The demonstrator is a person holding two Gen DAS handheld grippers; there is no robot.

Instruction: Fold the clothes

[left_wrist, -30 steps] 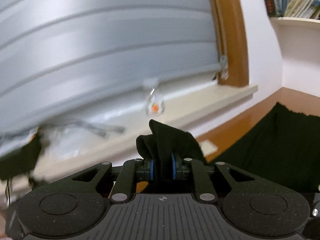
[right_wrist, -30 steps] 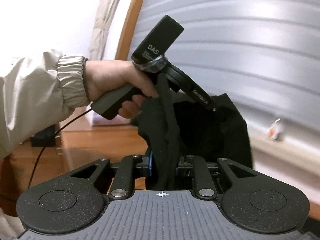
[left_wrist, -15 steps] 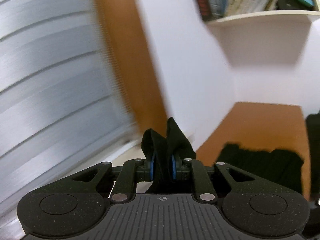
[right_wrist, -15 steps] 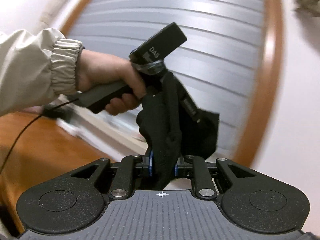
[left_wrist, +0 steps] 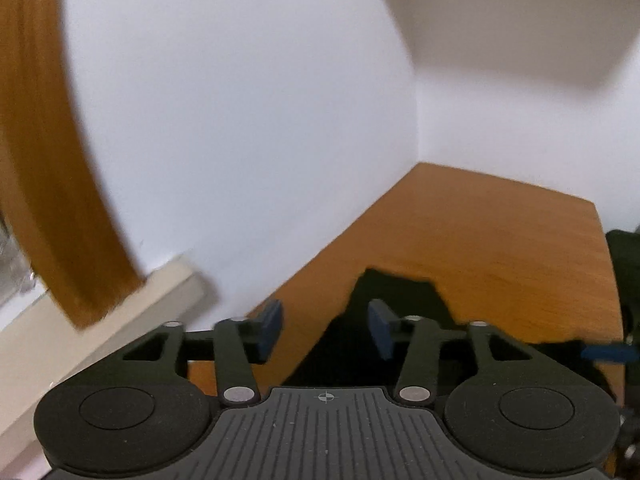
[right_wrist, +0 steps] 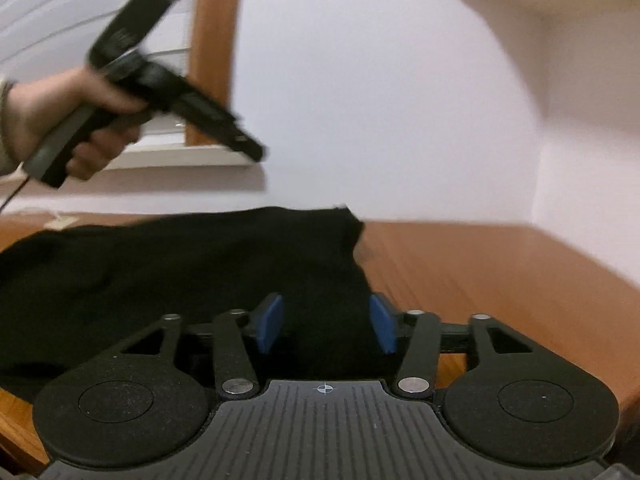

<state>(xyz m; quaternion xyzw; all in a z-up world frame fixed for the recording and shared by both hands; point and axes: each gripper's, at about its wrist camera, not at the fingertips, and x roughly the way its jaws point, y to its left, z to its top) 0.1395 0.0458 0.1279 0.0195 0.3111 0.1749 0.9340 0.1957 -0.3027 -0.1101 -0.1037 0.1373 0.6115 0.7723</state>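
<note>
Both grippers, left (left_wrist: 325, 329) and right (right_wrist: 326, 323), have jaws spread, gripping nothing. Black garment (right_wrist: 168, 272) lies on the tabletop (right_wrist: 500, 272), its near edge hidden behind the right gripper. Left hand (right_wrist: 68, 120) motion-blurred.

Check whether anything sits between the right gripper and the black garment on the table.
Nothing visible does. The right gripper is open, and the black garment lies directly ahead on the wooden table, its edge showing in the gap between the blue pads. The left gripper is raised above the cloth.
</note>
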